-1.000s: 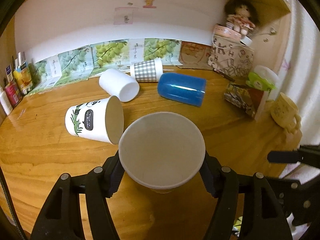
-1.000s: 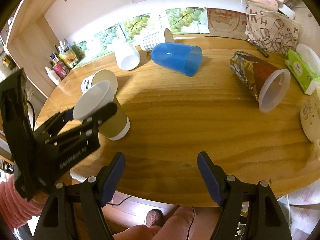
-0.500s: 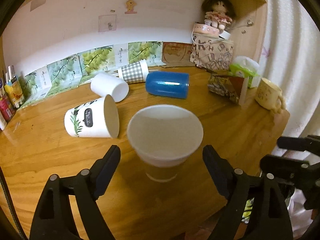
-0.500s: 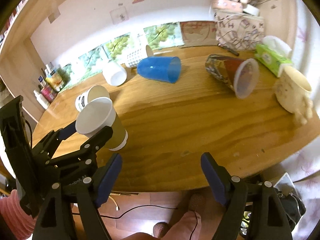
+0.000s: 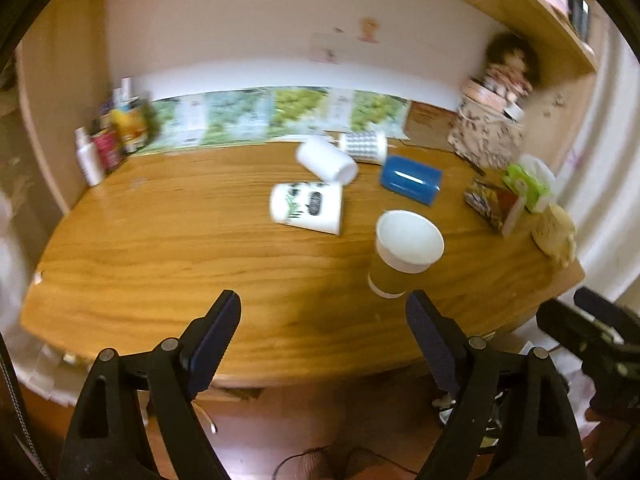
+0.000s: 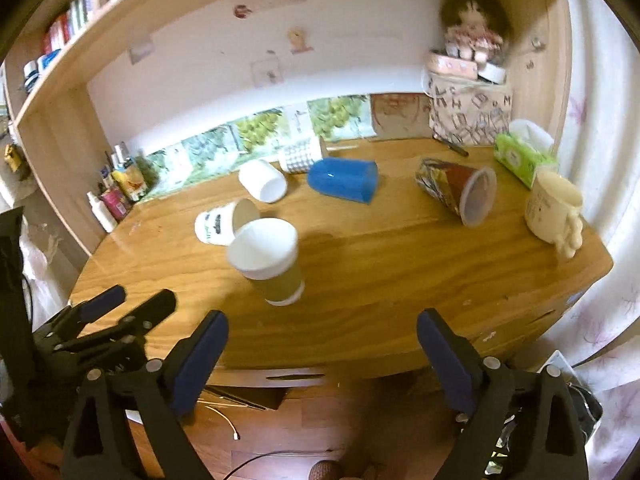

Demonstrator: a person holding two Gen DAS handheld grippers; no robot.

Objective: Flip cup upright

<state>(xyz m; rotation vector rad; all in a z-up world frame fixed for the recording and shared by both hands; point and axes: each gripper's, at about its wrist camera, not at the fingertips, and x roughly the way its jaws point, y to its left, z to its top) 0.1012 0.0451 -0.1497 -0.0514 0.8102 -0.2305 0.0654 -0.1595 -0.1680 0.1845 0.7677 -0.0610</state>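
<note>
A brown paper cup with a white rim (image 5: 404,256) stands upright near the front of the wooden table (image 5: 180,248); it also shows in the right wrist view (image 6: 270,266). My left gripper (image 5: 322,332) is open and empty, pulled back beyond the table's front edge, left of the cup. My right gripper (image 6: 322,350) is open and empty, also back off the front edge. The left gripper shows at the lower left of the right wrist view (image 6: 108,316).
Several cups lie on their sides behind: a panda-print cup (image 5: 308,208), a white cup (image 5: 326,158), a checked cup (image 5: 362,146), a blue cup (image 6: 344,180), a patterned cup with a clear rim (image 6: 458,190). A cream mug (image 6: 554,210), tissue pack (image 6: 516,158) and bottles (image 6: 114,196) stand at the edges.
My left gripper opened and let go of the brown cup, which now stands upright. Both grippers have drawn back and up, away from the table.
</note>
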